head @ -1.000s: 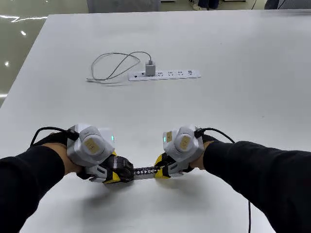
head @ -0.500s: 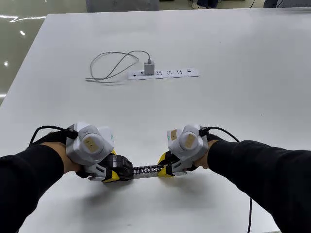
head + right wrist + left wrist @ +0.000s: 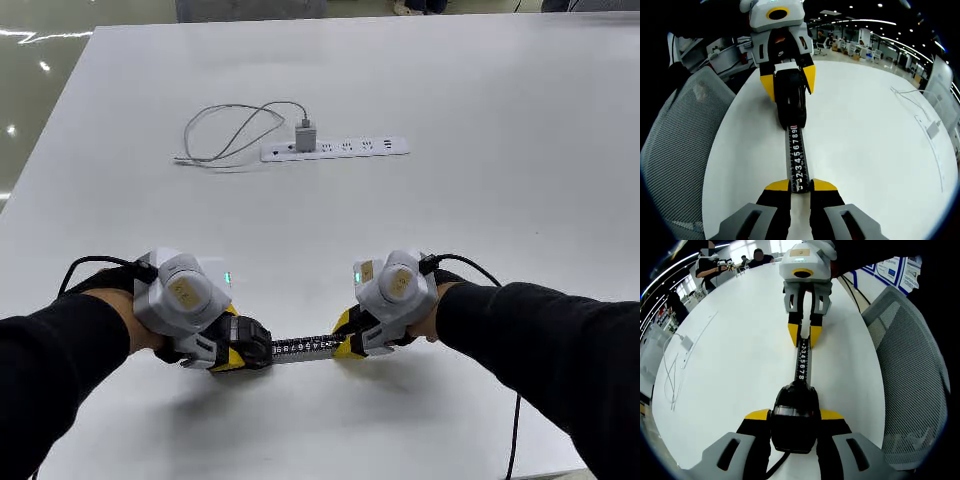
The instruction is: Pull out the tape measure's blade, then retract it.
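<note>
While two sleeved arms reach in from 6 o'clock, the head view shows a white table [image 3: 450, 120] with a black-and-yellow tape measure [image 3: 252, 345] lying near its front edge. The left gripper [image 3: 232, 352] is clamped narrowly around the tape measure's body. At 3 o'clock from it, the right gripper [image 3: 347, 345] pinches the tip of the blade [image 3: 300, 347], which is drawn out a short way, flat on the table.

In the right gripper view the blade [image 3: 797, 160] reads 1 through 9 in white numerals on black; no brand name is legible. At 12 o'clock, well apart, lies a white power strip [image 3: 335, 148] with a plugged-in charger [image 3: 306, 136] and a looped grey cable [image 3: 230, 130]. A grey mesh chair [image 3: 915, 365] stands beside the table. Behind it is an open office with ceiling lights and a glossy floor.
</note>
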Tool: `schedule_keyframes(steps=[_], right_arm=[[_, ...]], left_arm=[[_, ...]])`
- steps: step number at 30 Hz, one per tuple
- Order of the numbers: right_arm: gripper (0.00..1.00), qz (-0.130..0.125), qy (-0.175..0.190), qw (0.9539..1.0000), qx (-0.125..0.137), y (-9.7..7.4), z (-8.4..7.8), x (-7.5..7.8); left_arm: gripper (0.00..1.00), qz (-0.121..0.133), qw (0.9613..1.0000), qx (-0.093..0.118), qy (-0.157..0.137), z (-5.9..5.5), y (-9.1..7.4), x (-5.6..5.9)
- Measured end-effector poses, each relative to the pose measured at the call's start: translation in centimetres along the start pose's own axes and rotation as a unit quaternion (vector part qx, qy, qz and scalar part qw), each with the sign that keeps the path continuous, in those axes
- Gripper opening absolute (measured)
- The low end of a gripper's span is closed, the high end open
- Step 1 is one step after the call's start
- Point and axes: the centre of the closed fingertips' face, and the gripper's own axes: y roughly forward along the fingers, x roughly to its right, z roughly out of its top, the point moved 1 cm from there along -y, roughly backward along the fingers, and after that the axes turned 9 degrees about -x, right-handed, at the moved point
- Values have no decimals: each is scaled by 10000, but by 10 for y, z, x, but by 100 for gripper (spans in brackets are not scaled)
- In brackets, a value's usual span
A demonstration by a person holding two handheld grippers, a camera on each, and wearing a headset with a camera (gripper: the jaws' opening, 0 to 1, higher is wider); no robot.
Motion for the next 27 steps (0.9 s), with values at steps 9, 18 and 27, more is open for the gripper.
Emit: schedule_keyframes(steps=[9, 18, 27], right_arm=[[10, 0, -1, 10000, -22, -4, -7, 0], [10, -23, 50, 10000, -63, -10, -18, 1], [10, -32, 72, 9999, -70, -13, -23, 1]], left_arm=[[30, 4, 10000, -9, -1, 0, 0, 0], [30, 5, 10000, -12, 0, 0, 0, 0], [30, 11, 10000, -19, 4, 0, 0, 0]])
